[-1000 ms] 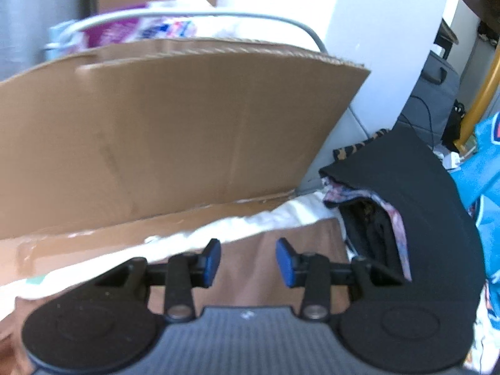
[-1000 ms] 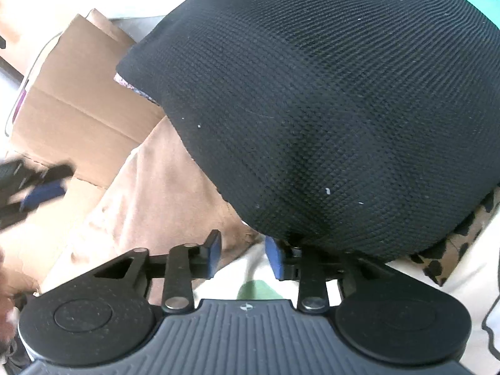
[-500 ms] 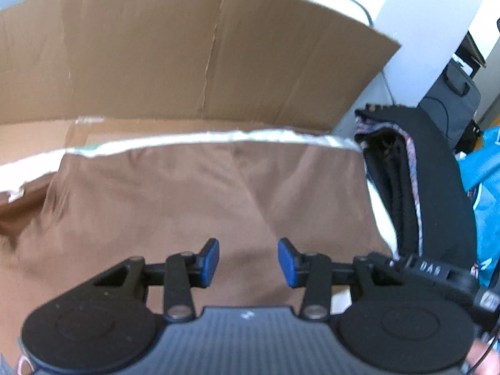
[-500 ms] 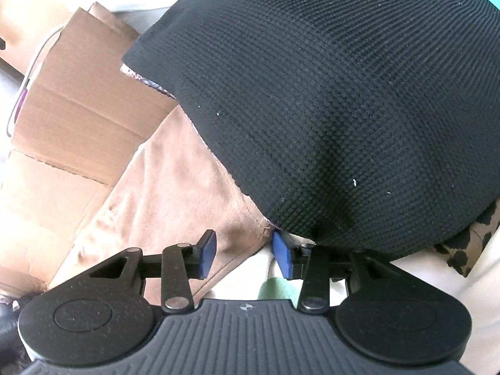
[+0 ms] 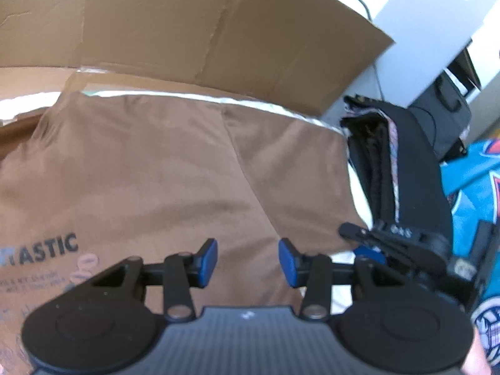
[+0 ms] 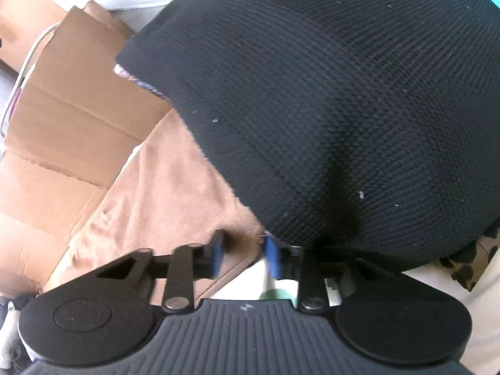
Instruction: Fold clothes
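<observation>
A brown T-shirt [image 5: 162, 181] with dark print at its left lies spread flat in the left wrist view. My left gripper [image 5: 247, 262] hovers open and empty over its near part. In the right wrist view the same brown shirt [image 6: 162, 193] lies lower left, and my right gripper [image 6: 244, 254] is open with its blue pads astride the shirt's near corner. The right gripper [image 5: 368, 251] also shows at that corner in the left wrist view. A stack of folded clothes topped by a black knit garment [image 6: 328, 109] lies just right of the shirt.
A flattened cardboard box [image 5: 203, 31] stands behind the shirt and shows at left in the right wrist view [image 6: 62, 131]. A teal jersey [image 5: 472, 181] lies at far right. A leopard-print cloth [image 6: 468, 259] pokes out under the black stack. A dark bag [image 5: 443, 115] sits farther back.
My left gripper swung down from facing the cardboard to over the spread brown shirt. My right gripper moved forward onto the shirt's corner and its jaws widened a little.
</observation>
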`<state>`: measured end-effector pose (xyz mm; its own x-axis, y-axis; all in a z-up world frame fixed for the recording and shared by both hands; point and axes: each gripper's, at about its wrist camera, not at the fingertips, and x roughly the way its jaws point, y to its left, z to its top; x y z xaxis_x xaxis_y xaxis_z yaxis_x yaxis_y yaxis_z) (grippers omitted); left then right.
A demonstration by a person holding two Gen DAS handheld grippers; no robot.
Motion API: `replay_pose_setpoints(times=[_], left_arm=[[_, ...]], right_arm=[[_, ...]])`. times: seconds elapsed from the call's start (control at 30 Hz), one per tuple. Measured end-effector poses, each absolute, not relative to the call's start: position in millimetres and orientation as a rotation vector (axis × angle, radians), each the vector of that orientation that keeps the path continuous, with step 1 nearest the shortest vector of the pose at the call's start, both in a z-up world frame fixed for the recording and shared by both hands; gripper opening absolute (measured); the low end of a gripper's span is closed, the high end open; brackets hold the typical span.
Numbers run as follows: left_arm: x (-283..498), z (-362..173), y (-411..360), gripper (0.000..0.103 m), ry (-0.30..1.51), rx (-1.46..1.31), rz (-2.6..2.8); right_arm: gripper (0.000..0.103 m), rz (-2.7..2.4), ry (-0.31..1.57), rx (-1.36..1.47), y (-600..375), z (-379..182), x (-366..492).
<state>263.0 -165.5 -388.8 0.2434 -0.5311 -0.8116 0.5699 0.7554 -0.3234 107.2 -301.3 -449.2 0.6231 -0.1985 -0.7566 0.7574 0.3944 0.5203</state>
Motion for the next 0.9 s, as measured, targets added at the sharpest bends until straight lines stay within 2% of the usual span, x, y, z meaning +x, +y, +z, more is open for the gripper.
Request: replay_pose_setpoints(times=[0.1,0.27,0.33,0.4,0.43,0.5,0.53,0.63,0.8,0.83,0.9], left_arm=[[258,-394,-166,0.045,1.105,0.039,-0.766],[255,-407,-167,0.045,1.122,0.019,-0.768],[256,-412,-167,0.045,1.131,0.014,-0.765],[256,-418,-168,0.043,1.139,0.010,-0.763],[255,-420,-169,0.039,1.143,0.009,-0.762],[255,-424,-171,0.034,1.147,0.010,-0.765],[254,-425,-172,0.029,1.146,0.011,-0.768],[254,-428,-175,0.024,1.144,0.006,-0.779],[249,-425,-191,0.016,1.132,0.013,-0.817],[248,-424,-194,0.013,1.129,0.017,-0.825],[245,-423,-199,0.013,1.123,0.018,-0.842]], right_arm=[[0.007,-0.649,0.649,1.006,-302,-448,84],[0.005,-0.611,0.597,0.981,-291,-440,76],[0.006,-0.604,0.582,0.987,-289,-439,74],[0.012,-0.604,0.591,1.005,-285,-443,75],[0.015,-0.609,0.602,1.012,-282,-445,76],[0.027,-0.607,0.609,1.030,-278,-449,78],[0.028,-0.607,0.616,1.031,-275,-452,79],[0.035,-0.606,0.623,1.027,-268,-457,82],[0.034,-0.606,0.605,1.064,-272,-457,90],[0.030,-0.601,0.606,1.064,-272,-457,92],[0.006,-0.592,0.603,1.073,-309,-451,47]])
